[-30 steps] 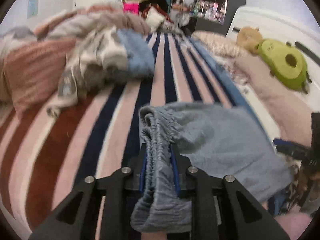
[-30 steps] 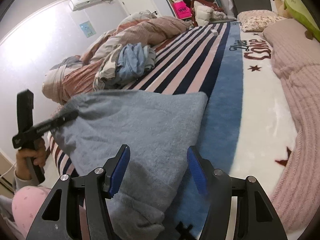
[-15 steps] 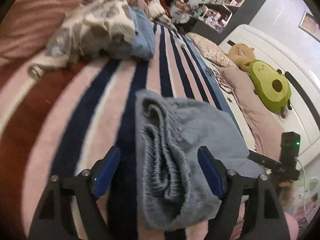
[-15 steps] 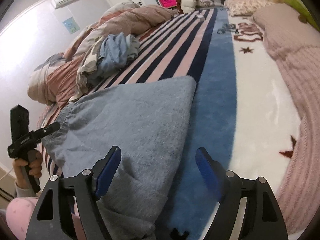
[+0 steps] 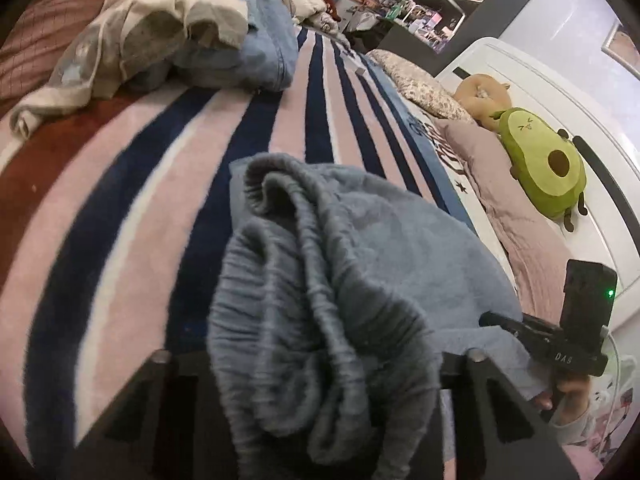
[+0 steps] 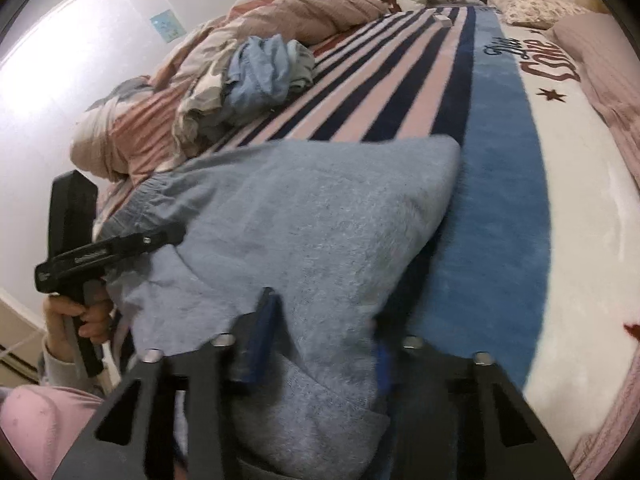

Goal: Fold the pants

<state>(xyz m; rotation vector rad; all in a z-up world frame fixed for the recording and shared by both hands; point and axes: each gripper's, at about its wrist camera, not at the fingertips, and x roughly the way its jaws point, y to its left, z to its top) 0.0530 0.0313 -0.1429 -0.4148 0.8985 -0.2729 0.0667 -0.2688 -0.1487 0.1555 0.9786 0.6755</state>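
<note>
A: On the striped blanket (image 6: 400, 92) the grey pants (image 6: 312, 216) lie folded, the left gripper (image 5: 320, 364) clamped on the waistband.

B: The right gripper (image 6: 320, 344) has just closed on the near edge (cloth between its jaws); both should lift evenly.

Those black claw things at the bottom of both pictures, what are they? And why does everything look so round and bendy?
They are grabbing tools. A person holds one in each hand, and each has a small camera looking along its two fingers. That wide lens bends the picture. One picture comes from the left tool, the other from the right tool. In the right tool's picture you can see the person's hand holding the left tool. On the striped blanket lie gray pants, a heap of other clothes and, by the pillows, an avocado toy. Both tools have just closed on the pants: the left on the stretchy waistband, the right on the other end.
</note>
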